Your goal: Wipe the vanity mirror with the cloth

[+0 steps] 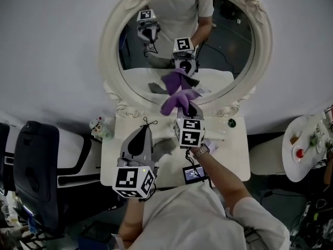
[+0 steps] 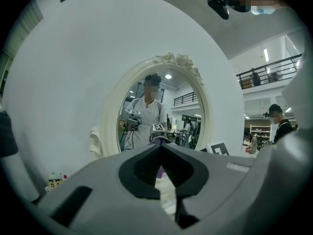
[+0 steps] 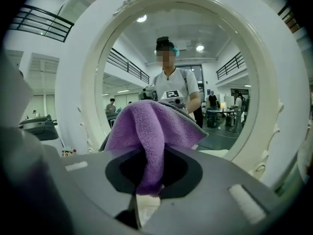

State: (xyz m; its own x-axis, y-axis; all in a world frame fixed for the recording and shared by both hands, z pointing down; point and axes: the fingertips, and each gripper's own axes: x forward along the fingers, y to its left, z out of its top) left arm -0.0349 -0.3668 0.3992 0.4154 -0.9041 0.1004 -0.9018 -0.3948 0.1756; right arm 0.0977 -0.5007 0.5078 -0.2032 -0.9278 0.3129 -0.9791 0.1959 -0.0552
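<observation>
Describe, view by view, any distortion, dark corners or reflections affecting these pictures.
Head view: steep wide-angle look down; the oval white-framed vanity mirror reflects the room. Left gripper view: black vignetted corners, the left gripper looming large. Right gripper view: same dark corners; the fluffy purple cloth fills the centre, sharp.

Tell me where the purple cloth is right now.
In the head view's centre, the purple cloth is clamped in the right hand-held gripper, up at the bottom edge of the oval vanity mirror.
</observation>
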